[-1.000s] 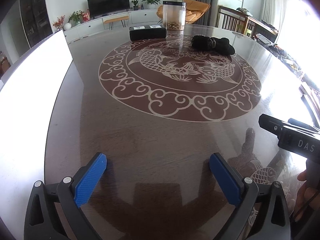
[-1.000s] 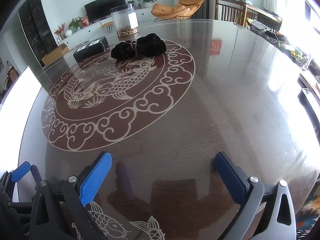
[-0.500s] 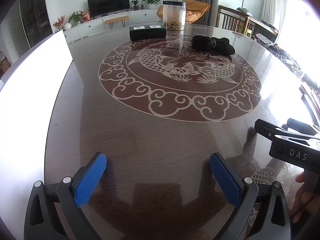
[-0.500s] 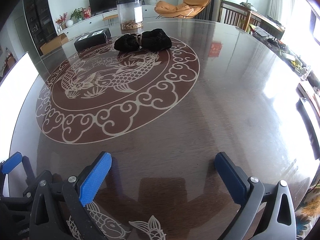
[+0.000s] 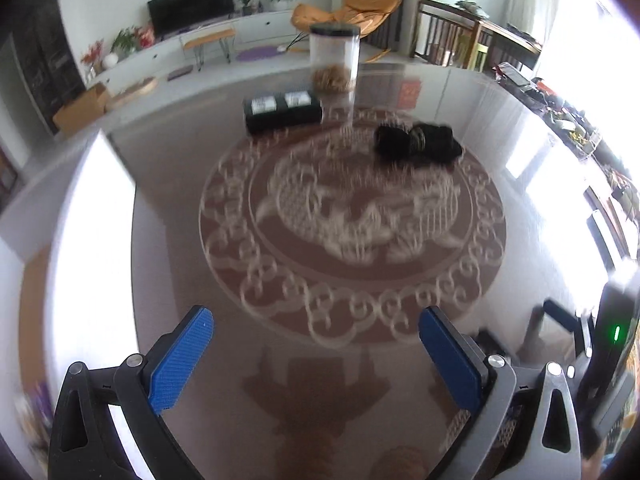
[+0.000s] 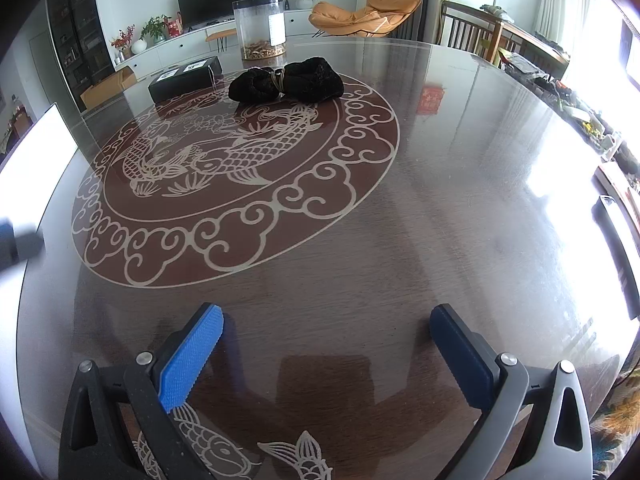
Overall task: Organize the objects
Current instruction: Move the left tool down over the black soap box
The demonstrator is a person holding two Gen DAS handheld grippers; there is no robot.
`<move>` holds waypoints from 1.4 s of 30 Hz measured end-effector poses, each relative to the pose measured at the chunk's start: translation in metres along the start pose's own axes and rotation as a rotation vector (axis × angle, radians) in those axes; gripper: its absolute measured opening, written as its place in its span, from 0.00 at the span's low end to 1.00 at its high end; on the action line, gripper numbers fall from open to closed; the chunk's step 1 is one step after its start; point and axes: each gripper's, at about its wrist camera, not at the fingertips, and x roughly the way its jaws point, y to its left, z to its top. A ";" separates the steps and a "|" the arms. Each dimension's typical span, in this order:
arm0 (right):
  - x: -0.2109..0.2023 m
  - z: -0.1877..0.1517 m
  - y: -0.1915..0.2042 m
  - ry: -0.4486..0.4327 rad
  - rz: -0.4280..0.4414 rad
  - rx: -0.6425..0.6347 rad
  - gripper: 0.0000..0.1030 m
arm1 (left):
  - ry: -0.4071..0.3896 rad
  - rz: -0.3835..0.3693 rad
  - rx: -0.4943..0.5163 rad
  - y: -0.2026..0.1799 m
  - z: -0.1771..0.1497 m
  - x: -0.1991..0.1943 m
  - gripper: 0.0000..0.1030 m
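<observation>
Dark glossy wood forms the round table (image 6: 460, 208), with a red medallion of carp and cloud scrolls (image 6: 236, 184) inlaid off its centre. At the far edge stands a clear cylindrical jar (image 6: 260, 26) holding brownish bits at the bottom. Just beside it lies a black rectangular box (image 6: 185, 78), and near both, on the medallion's far rim, sits a black fabric bundle (image 6: 286, 80) tied at the middle. The left gripper (image 5: 316, 354) hangs over the near table edge, jaws spread wide and empty; its view is motion-blurred. The right gripper (image 6: 326, 354) is likewise spread, holding nothing.
</observation>
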 end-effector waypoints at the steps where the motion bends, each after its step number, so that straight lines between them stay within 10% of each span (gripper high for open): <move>1: 0.000 0.000 0.000 0.000 0.000 0.000 1.00 | 0.005 0.006 0.008 0.004 0.014 0.004 1.00; 9: 0.000 0.000 0.005 -0.003 0.015 -0.025 1.00 | -0.084 0.031 0.008 0.035 0.156 0.073 1.00; 20: 0.001 0.002 0.008 -0.009 0.028 -0.043 1.00 | -0.039 0.061 0.126 0.005 0.250 0.178 1.00; 33: 0.003 0.003 0.009 -0.016 0.032 -0.046 1.00 | 0.141 -0.266 0.093 0.039 0.215 0.192 1.00; 42: 0.002 0.003 0.011 -0.016 0.033 -0.048 1.00 | 0.213 -0.350 0.242 0.021 0.167 0.180 1.00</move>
